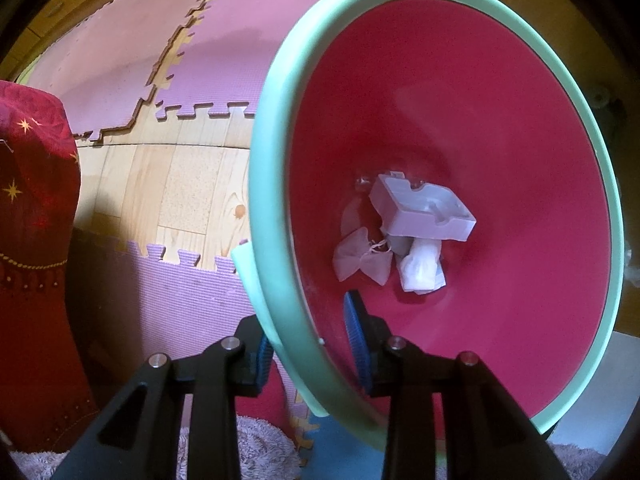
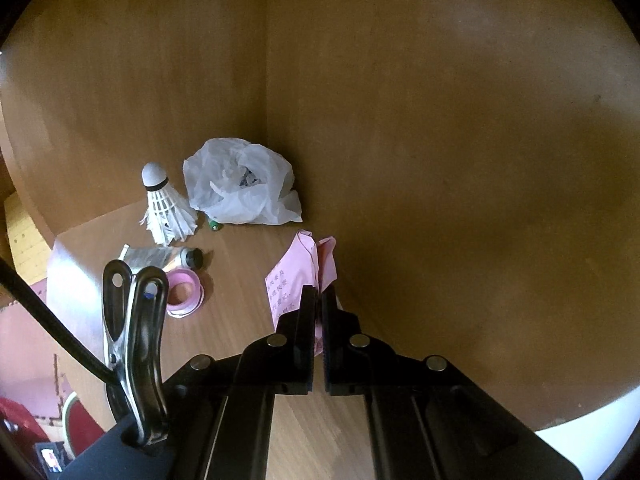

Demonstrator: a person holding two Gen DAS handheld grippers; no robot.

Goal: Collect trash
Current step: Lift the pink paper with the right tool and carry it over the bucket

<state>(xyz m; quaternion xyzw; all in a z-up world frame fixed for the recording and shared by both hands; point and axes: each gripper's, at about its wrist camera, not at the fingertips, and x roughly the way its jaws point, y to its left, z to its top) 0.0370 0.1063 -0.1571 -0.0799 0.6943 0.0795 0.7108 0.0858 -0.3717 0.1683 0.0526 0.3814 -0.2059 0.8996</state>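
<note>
Trash: several scraps lie in the bin (image 1: 460,80), its rim pinched by the left gripper (image 1: 310,350). The right gripper (image 2: 318,320) pinches pink paper (image 2: 296,276); a bag (image 2: 240,184) and shuttlecock (image 2: 164,208) remain.

The left hand-held gripper (image 1: 310,354) points down and is clamped on the mint-green rim (image 1: 276,208) of a red bin (image 1: 500,140) — one blue-padded finger (image 1: 356,340) inside the wall, the other outside it. At the bottom of the bin lie a pale grey moulded plastic tray (image 1: 424,212), a small mesh pouch with a drawstring (image 1: 360,258) and a crumpled white wad (image 1: 422,268), all touching one another. Beyond the bin the floor is light wood planks (image 1: 188,192), partly covered by purple interlocking foam mats (image 1: 132,52). At the left edge hangs a dark red cloth with gold stars (image 1: 34,208) — a fluffy grey rug (image 1: 256,448) shows below.
</note>
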